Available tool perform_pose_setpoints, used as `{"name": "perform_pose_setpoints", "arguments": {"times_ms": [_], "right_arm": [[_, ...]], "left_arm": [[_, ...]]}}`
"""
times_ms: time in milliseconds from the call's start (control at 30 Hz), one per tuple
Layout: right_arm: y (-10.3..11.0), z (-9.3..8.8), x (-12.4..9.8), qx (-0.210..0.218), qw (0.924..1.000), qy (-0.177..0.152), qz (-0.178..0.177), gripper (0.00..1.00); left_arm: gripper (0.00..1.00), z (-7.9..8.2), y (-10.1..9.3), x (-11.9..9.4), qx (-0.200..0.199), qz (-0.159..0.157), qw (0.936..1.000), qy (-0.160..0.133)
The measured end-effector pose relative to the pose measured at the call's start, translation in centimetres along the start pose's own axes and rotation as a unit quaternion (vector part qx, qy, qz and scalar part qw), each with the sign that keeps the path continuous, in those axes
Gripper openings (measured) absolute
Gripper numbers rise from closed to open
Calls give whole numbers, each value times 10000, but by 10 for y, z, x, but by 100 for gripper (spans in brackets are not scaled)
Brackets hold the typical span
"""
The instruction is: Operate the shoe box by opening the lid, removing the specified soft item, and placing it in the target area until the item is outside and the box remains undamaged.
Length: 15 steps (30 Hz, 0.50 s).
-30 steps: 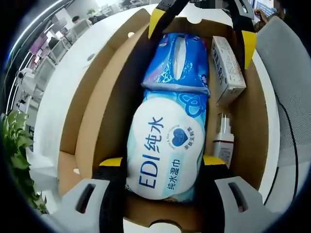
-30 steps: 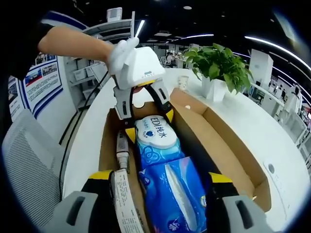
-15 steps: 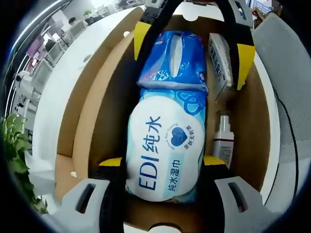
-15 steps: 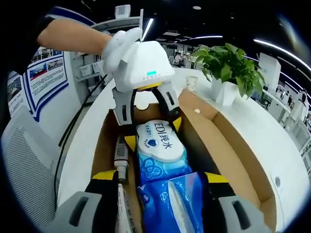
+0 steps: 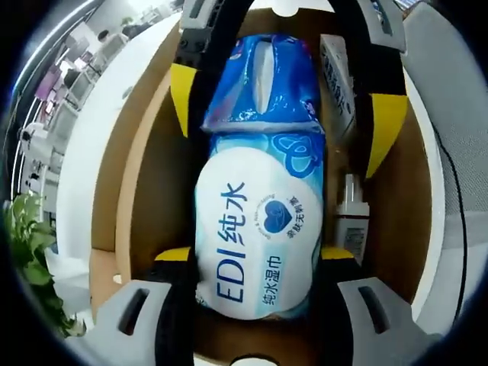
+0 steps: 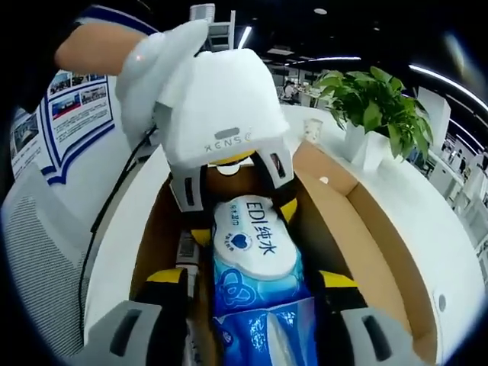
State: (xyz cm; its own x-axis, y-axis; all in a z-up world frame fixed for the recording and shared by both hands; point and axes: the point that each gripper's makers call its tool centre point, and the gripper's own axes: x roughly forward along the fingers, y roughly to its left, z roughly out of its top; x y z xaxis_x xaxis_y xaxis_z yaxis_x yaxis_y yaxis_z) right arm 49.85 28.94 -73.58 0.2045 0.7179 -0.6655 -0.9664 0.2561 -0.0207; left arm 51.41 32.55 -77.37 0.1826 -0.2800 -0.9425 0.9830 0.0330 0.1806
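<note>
An open cardboard shoe box (image 5: 149,175) holds a white and blue wet-wipes pack (image 5: 255,229) printed "EDI". A blue soft tissue pack (image 5: 267,84) lies end to end with it. My left gripper (image 5: 255,255) is open, its yellow-padded jaws straddling the near end of the wipes pack. My right gripper (image 5: 282,114) comes in from the far end, open, with its jaws on either side of the tissue pack. In the right gripper view, the right gripper (image 6: 250,278) straddles the tissue pack (image 6: 267,335). The left gripper (image 6: 244,221), held by a gloved hand, stands over the wipes pack (image 6: 248,240).
A small white carton (image 5: 335,72) and a small bottle (image 5: 351,217) lie along one inner wall of the box. The opened lid flap (image 6: 374,229) spreads over the white round table (image 6: 427,221). A potted plant (image 6: 374,107) stands beyond it, and a grey mesh chair (image 5: 457,137) sits beside the table.
The two grippers have drawn closer together along the box; each looms larger in the other's view. Both stay open astride the packs, which still lie in the box.
</note>
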Motion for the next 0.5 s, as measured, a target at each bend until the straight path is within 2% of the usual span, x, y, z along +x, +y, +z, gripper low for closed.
{"name": "perform_pose_setpoints", "arguments": {"times_ms": [333, 500], "right_arm": [[-4, 0, 8, -53, 10000, 21, 35, 62], [-4, 0, 18, -112, 9999, 72, 56, 59]], "left_arm": [[64, 0, 0, 7, -27, -319, 9995, -77], [64, 0, -1, 8, -51, -360, 9992, -150]]}}
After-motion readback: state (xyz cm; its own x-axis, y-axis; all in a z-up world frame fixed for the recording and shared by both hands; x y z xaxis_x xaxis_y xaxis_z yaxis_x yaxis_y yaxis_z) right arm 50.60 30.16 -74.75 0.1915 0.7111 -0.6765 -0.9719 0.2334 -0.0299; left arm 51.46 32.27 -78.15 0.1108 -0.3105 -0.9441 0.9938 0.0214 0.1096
